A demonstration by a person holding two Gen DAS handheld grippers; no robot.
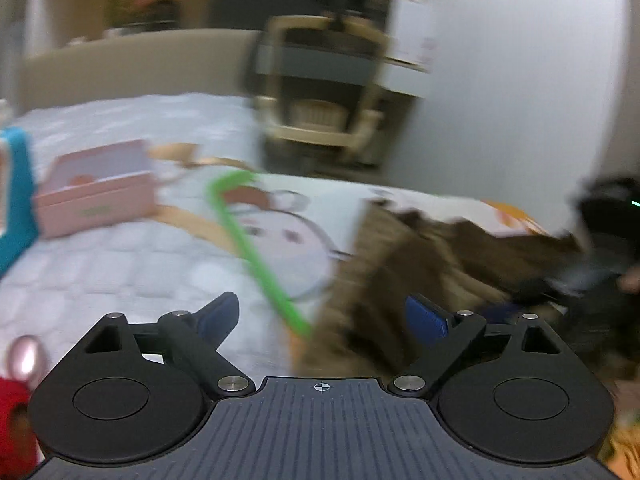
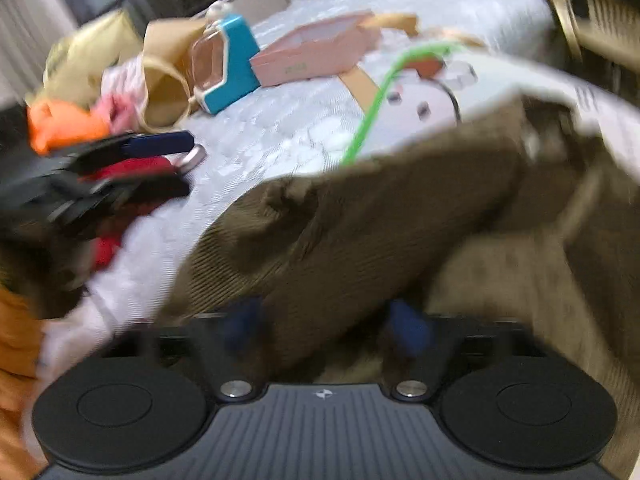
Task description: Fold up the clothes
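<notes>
A brown corduroy garment (image 1: 404, 256) lies rumpled on the white quilted bed (image 1: 120, 264), right of centre. My left gripper (image 1: 324, 316) is open just above the bed at the garment's left edge, with nothing held. In the right wrist view the brown garment (image 2: 380, 208) drapes over my right gripper (image 2: 326, 324). Its blue fingers stand apart and their tips are hidden under the cloth. The left gripper (image 2: 180, 166) shows at the left of that view, its fingers spread. The right gripper's black body (image 1: 600, 216) sits at the garment's far right. Both views are blurred.
A pink open box (image 1: 96, 196), a blue-and-clear toy (image 2: 228, 64) and a green strip (image 1: 256, 248) lie on the bed (image 2: 260, 140). A paper bag (image 2: 168, 76) and bright loose clothes (image 2: 60, 124) are piled at its far side. Beyond the bed stands a wooden chair (image 1: 320, 92).
</notes>
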